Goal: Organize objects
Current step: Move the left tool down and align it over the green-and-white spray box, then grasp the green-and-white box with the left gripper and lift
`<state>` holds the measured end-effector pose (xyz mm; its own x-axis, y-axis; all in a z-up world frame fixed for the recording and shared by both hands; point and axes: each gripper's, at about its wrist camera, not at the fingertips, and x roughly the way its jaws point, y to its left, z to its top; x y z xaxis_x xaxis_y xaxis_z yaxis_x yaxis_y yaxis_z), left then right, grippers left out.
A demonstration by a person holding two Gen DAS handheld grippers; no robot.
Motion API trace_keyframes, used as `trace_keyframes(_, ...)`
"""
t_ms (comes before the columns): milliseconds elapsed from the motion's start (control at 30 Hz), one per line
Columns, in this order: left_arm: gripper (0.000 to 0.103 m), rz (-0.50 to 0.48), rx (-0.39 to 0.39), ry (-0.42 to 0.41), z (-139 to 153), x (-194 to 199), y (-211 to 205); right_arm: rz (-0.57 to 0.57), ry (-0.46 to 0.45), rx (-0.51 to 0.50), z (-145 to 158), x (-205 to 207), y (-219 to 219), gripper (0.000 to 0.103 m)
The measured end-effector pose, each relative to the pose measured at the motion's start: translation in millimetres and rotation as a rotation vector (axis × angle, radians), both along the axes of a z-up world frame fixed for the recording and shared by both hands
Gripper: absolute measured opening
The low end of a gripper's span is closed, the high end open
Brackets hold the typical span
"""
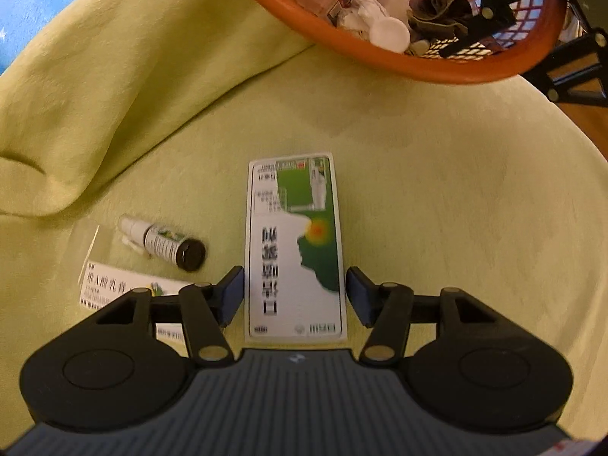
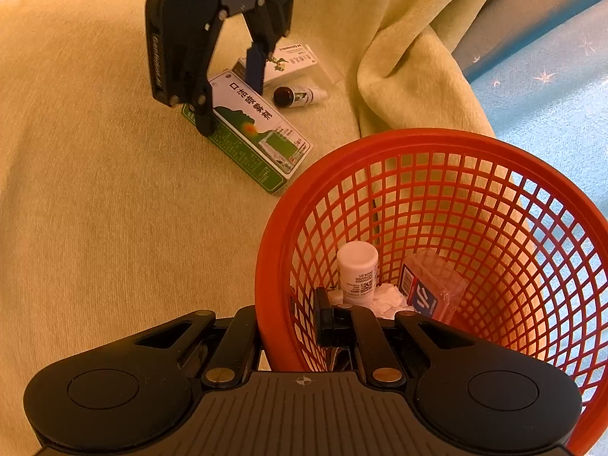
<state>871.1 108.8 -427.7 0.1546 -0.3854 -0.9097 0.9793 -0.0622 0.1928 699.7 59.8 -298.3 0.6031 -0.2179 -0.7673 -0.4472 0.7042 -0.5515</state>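
Orange mesh basket (image 2: pixel 437 228) sits on the yellow-green blanket (image 1: pixel 418 190) and already holds several things: a white pill bottle (image 2: pixel 357 273), a clear plastic case (image 2: pixel 433 288) with a red and blue label, some crumpled white tissue (image 1: pixel 364 11) and a dark wad of cloth (image 1: pixel 440 11). So part of the sorting looks done. Left outside on the blanket: the long green and white spray box (image 1: pixel 294 247), a small dark spray bottle (image 1: pixel 167 243) just beside it, and another white carton (image 1: pixel 114 288) partly hidden under the gripper body. Left gripper (image 1: pixel 294 292) is wide, one blue pad on each long side of the spray box, not yet closed on it; from the right wrist view its tips are down at the box, near or touching the blanket. Right gripper (image 2: pixel 288 326) straddles the near rim of the basket, one finger outside and one inside, pinched on the wall and apparently steadying it. My read is roughly halfway: the box is the piece in hand, then bottle and carton remain. Basket is near the box, so a short carry.
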Motion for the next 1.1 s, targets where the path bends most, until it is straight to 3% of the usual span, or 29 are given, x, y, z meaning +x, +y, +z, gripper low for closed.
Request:
trace_keyframes(267, 0.051, -0.032, 0.03, -0.023, 2, 1, -4, 0.0, 0.0, -0.001, 0, -1, 0, 0.006)
trace_keyframes(767, 0.05, -0.126, 0.05, -0.106, 67, -29, 38, 0.007, 0.005, -0.009, 0, -3, 1, 0.006)
trace_keyframes(1100, 0.05, -0.186, -0.046, -0.107, 118, -47, 37, 0.007, 0.007, -0.011, 0, -3, 2, 0.006)
